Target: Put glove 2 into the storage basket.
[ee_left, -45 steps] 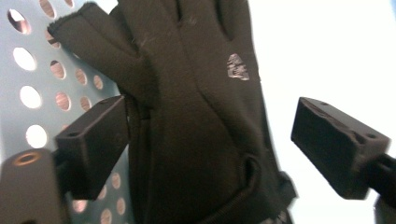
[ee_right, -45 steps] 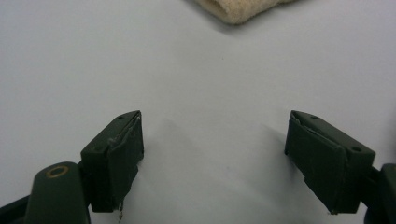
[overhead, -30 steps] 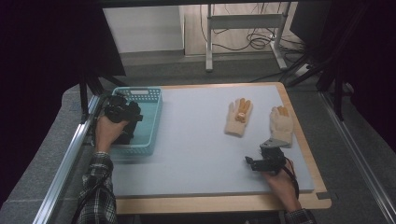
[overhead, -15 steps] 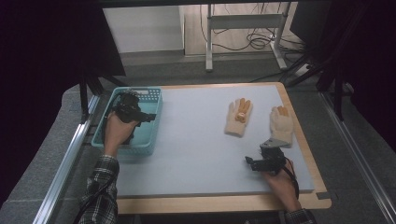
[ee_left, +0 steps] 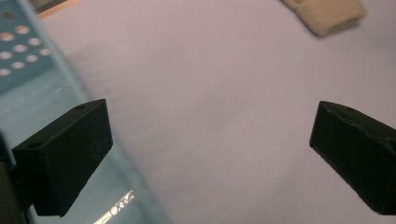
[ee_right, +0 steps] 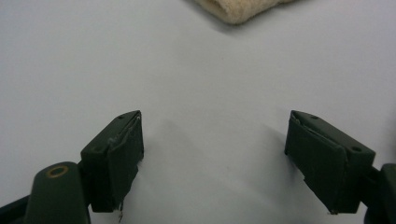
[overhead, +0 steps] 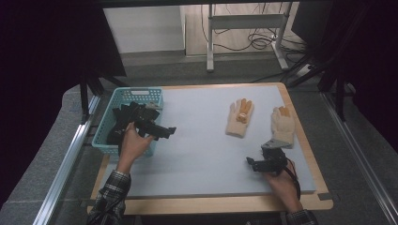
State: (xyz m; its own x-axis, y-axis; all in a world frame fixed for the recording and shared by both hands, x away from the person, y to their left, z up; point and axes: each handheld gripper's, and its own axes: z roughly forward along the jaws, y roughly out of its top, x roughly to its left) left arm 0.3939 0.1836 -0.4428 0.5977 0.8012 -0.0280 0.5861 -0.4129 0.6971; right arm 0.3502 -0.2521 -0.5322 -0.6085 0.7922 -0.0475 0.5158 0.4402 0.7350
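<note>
Two cream work gloves with orange fingers lie flat on the grey mat: one (overhead: 239, 117) right of centre, the other (overhead: 282, 125) near the right edge. My left gripper (overhead: 168, 131) hangs over the right rim of the teal basket (overhead: 123, 97), pointing toward the mat, jaws wide apart and empty; its own view shows the basket wall (ee_left: 28, 65) at left and a glove cuff (ee_left: 327, 16) far off. My right gripper (overhead: 250, 164) rests low on the mat near the front right, open and empty, with a glove cuff (ee_right: 233, 11) ahead of it.
The grey mat (overhead: 197, 154) covers a wooden table (overhead: 211, 204). Metal rails (overhead: 61, 173) run along the left side. A metal stand (overhead: 244, 23) and cables lie on the floor beyond the table.
My left gripper has come up out of the basket and moved right, now past the basket's right rim. The right gripper has stayed put.
</note>
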